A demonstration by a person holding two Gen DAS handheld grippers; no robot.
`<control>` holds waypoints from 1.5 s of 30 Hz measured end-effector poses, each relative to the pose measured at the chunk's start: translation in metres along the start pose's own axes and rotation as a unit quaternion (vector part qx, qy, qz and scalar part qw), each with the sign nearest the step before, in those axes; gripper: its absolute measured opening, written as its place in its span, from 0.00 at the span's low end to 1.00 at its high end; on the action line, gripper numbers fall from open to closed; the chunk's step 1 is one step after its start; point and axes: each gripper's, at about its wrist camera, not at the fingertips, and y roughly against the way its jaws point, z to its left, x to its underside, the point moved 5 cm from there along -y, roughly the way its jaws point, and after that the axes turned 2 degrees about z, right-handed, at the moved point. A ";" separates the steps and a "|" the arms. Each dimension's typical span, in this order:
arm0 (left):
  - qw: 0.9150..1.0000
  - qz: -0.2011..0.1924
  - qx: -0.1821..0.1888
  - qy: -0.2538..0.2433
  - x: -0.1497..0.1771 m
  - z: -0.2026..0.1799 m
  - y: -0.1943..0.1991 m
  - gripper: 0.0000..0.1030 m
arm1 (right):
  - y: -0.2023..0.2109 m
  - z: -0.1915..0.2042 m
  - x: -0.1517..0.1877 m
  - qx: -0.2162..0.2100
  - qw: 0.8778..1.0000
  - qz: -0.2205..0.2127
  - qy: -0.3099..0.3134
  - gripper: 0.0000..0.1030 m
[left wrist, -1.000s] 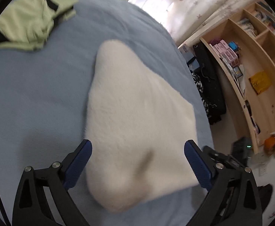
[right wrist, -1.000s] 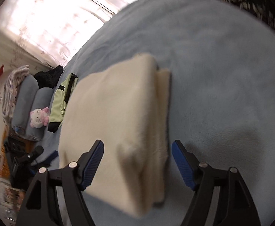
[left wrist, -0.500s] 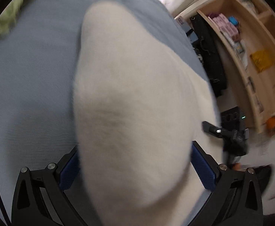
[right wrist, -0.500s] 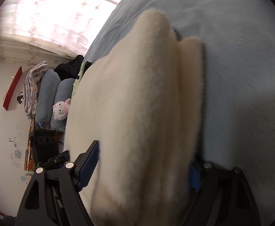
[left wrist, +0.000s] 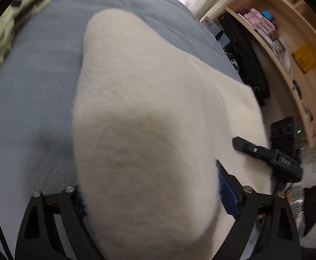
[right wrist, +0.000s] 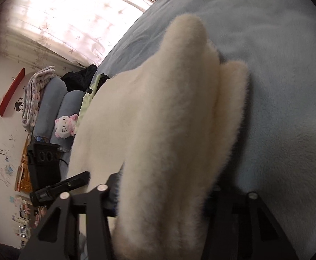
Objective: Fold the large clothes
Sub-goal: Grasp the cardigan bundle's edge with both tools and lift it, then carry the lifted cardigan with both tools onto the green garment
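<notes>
One wide blue-grey fleece bed cover (left wrist: pixel 38 99) fills the space ahead of and under both sets of jaws. On it, one thick cream plush garment, folded into several layers (left wrist: pixel 149 112), runs from between the jaws out ahead; its near edge bulges up between the fingers in both wrist views. Left gripper (left wrist: pixel 151 197): jaws partly closed around the near corner of the stack, fabric pressed against both blue pads. Right gripper (right wrist: pixel 164 197): same, jaws narrow on the other near corner, about three layer edges showing in the bite. Each gripper is visible in the other's view, off to the side of the jaws. One pale green garment with black trim (left wrist: pixel 8 32) lies well ahead and left of the left jaws, apart from the stack. One pink-and-white plush cat toy (right wrist: pixel 65 125) sits far left of the right jaws. Risks, as I judge them: plush is thick and slippery, so the bottom layer could drop out of either bite on lift; uneven hand speed would skew the fold; the offset right-hand layer edge could splay open.
</notes>
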 end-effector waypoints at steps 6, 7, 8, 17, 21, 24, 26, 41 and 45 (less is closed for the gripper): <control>0.998 -0.028 -0.047 -0.043 0.004 -0.021 0.032 0.77 | 0.016 0.041 0.007 0.015 0.999 -0.029 0.039 0.43; 0.997 -0.029 -0.049 -0.045 0.006 -0.022 0.037 0.77 | 0.017 0.049 0.009 0.020 0.998 -0.031 0.048 0.43; 0.997 -0.029 -0.052 -0.046 0.008 -0.023 0.042 0.77 | 0.018 0.059 0.012 0.025 0.998 -0.031 0.056 0.43; 0.995 -0.050 -0.079 -0.033 0.031 -0.003 0.128 0.76 | 0.013 0.132 0.042 0.006 0.997 -0.029 0.073 0.42; 0.993 -0.067 -0.091 -0.017 0.040 0.012 0.179 0.76 | 0.003 0.178 0.055 -0.019 0.996 -0.023 0.081 0.42; 0.992 -0.079 -0.101 -0.007 0.047 0.032 0.220 0.76 | -0.008 0.215 0.061 -0.033 0.995 -0.017 0.094 0.42; 0.990 -0.086 -0.108 -0.002 0.046 0.045 0.245 0.76 | -0.017 0.242 0.062 -0.042 0.994 -0.013 0.104 0.42; 0.977 -0.135 -0.167 0.012 -0.017 0.153 0.400 0.76 | -0.097 0.388 0.009 -0.116 0.983 -0.006 0.140 0.42; 0.976 -0.133 -0.170 0.015 -0.062 0.179 0.392 0.76 | -0.132 0.403 -0.022 -0.108 0.984 -0.004 0.143 0.42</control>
